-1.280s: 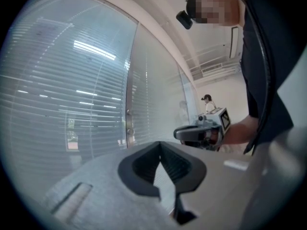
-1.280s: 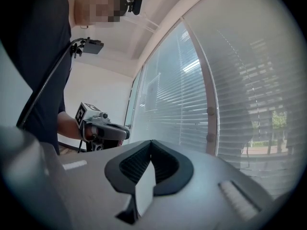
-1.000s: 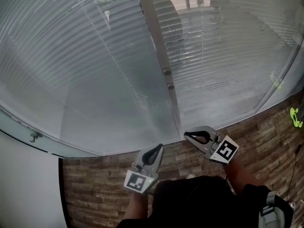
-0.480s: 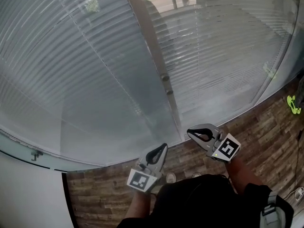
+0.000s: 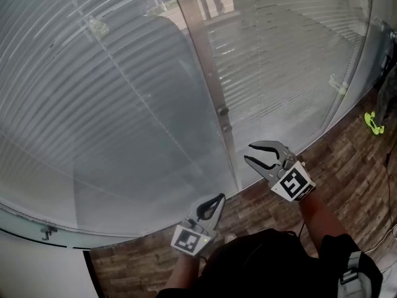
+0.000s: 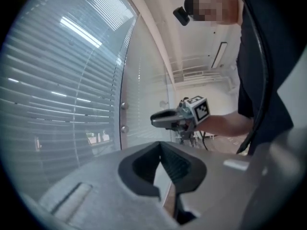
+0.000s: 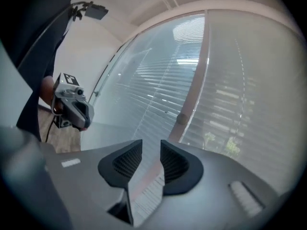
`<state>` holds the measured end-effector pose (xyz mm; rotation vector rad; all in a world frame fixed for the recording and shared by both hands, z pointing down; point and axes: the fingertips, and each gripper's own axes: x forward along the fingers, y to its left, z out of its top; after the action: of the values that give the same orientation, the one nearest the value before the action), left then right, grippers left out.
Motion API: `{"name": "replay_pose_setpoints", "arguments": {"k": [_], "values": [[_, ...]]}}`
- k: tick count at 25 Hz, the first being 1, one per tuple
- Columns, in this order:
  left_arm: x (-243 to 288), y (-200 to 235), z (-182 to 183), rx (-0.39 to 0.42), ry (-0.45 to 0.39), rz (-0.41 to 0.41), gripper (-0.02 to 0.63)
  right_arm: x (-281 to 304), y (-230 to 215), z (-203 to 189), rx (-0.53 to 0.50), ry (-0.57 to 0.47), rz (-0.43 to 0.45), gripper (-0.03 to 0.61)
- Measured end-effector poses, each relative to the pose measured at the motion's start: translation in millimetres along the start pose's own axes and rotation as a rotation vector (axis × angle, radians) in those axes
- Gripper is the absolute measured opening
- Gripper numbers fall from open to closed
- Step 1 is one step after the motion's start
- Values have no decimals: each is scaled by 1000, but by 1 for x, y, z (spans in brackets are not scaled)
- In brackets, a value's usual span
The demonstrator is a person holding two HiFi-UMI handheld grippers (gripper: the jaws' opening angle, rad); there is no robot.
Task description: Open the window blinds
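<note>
Item: window blinds (image 5: 118,104), slats down, covering the glazing across the upper two thirds of the head view. They hang in two panels, one on each side of a pale upright frame post (image 5: 208,73) that carries two small round knobs (image 5: 223,111) at mid-height. The left panel reads grey and closed. The right panel is brighter between its slats, possibly tilted a little, though the curve of the lens makes this uncertain. Item: wood-pattern floor (image 5: 347,160), a band along the lower right of that view below the sill. Item: small yellow-green object (image 5: 372,121) at the right edge, too small to identify. Item: left gripper (image 5: 219,197), bottom centre, pointing up toward the foot of the post and apart from the blinds. Its jaws are clenched tip to tip with nothing in them, and its marker cube (image 5: 190,239) sits nearest the person's dark sleeve. Item: right gripper (image 5: 247,152), right of centre and higher in the frame, close to the base of the post beneath the knobs and not touching post or slats. Its jaws have just been opening and stand released, and only the blinds beyond show through the gap.
</note>
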<state>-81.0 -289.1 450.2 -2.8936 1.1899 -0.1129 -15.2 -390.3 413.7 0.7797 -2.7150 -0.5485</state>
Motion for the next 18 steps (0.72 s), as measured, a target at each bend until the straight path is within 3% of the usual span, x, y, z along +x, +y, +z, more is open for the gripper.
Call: {"name": "replay_pose_setpoints", "arguments": {"k": [6,9,12,18], "values": [[-5,1,-6,-9,-10,-86,5,28,-46,30,-449,220,-173,181],[-5,-1,-9,-12,-17,-119,5,42,-63,37,-593,298,-210,209],[-9,-3,-12,-7,-13,-146,5,55,-72,35,-680,363,-240,213],[-20,0,-11,-27,-28,-149,5,73,-77,33,-721,418,-256,202]]}}
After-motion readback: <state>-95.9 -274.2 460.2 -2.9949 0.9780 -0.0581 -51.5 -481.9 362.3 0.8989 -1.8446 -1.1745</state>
